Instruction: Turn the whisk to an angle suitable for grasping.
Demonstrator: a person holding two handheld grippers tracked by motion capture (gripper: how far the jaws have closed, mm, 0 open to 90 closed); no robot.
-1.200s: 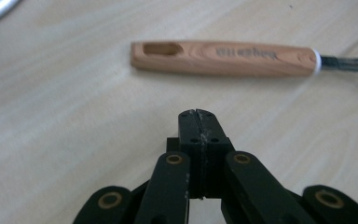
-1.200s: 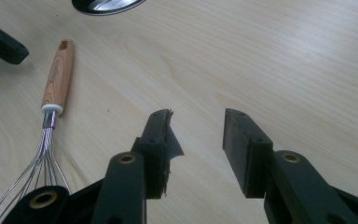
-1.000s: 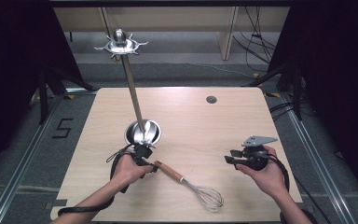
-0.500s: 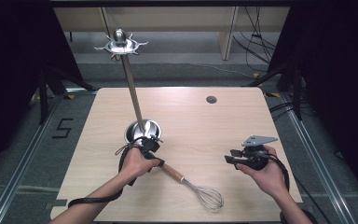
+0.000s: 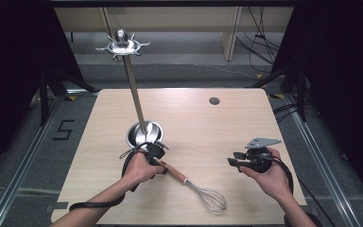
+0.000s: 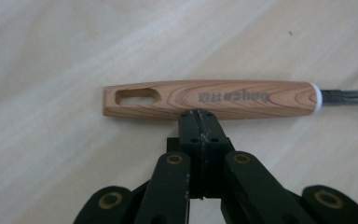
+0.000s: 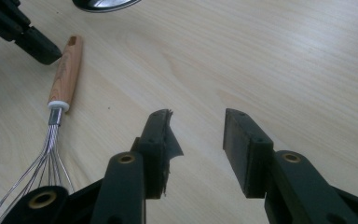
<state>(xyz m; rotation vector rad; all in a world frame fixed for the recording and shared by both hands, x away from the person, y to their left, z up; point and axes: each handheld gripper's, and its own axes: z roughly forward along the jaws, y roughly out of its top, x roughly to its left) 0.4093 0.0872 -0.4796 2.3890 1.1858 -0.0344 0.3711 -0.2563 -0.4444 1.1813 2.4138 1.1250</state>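
A whisk lies on the wooden table point(image 5: 203, 123) with its wooden handle point(image 5: 172, 171) point(image 6: 209, 99) pointing toward a steel bowl point(image 5: 144, 133) and its wire head point(image 5: 212, 200) near the front edge. My left gripper point(image 5: 154, 152) point(image 6: 199, 117) is shut with nothing between the jaws. Its tips sit right against the side of the handle, near the middle. My right gripper point(image 5: 236, 161) point(image 7: 198, 128) is held open over bare table to the right, nothing between its jaws. In the right gripper view, the whisk handle point(image 7: 65, 74) and the left gripper point(image 7: 28, 37) lie off to the left.
A thin metal rod point(image 5: 134, 92) with a star-shaped piece on top point(image 5: 121, 45) rises from the bowl. A small dark hole point(image 5: 214, 100) marks the far right of the table. Bare wood lies between the two grippers.
My left hand has crept slightly forward and right, toward the bowl end of the handle. The whisk and the right gripper have stayed put.
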